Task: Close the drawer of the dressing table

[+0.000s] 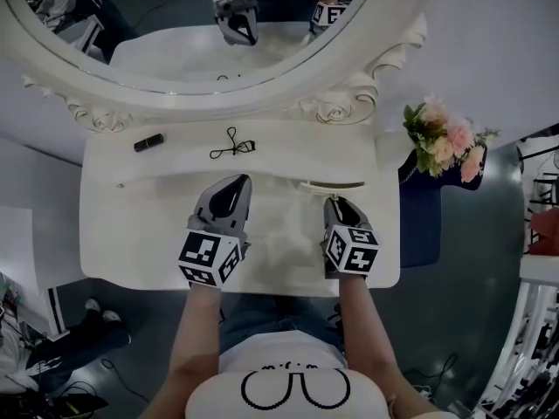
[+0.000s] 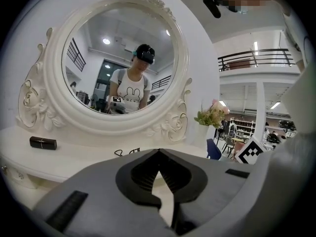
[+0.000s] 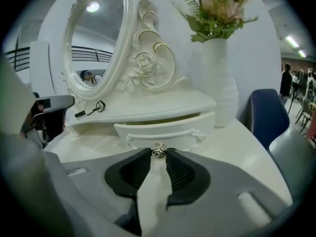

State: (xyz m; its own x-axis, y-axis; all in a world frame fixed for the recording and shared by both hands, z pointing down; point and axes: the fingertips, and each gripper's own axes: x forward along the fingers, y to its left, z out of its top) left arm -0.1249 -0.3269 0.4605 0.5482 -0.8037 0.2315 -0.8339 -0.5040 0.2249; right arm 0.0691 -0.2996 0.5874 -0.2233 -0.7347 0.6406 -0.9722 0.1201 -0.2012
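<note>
Pinching knob (image 3: 158,151), right tool (image 3: 159,154) sits just before part-open drawer (image 3: 165,130) (left tool (image 2: 158,153) clenched, empty).

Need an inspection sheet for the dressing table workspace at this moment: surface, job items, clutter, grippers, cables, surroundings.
Surface: white dressing table top, bare around the grippers.
Job's things: drawer under the raised shelf, partly open; silver knob on its front.
Clutter: black tube and eyelash curler on the shelf below the mirror.
Grippers: right gripper shut on the knob; left gripper shut, empty, over the table top.
Cables: thin cables on the floor, lower left of the head view.
Surroundings: vase of flowers on the table right of the drawer; blue chair beyond it.
</note>
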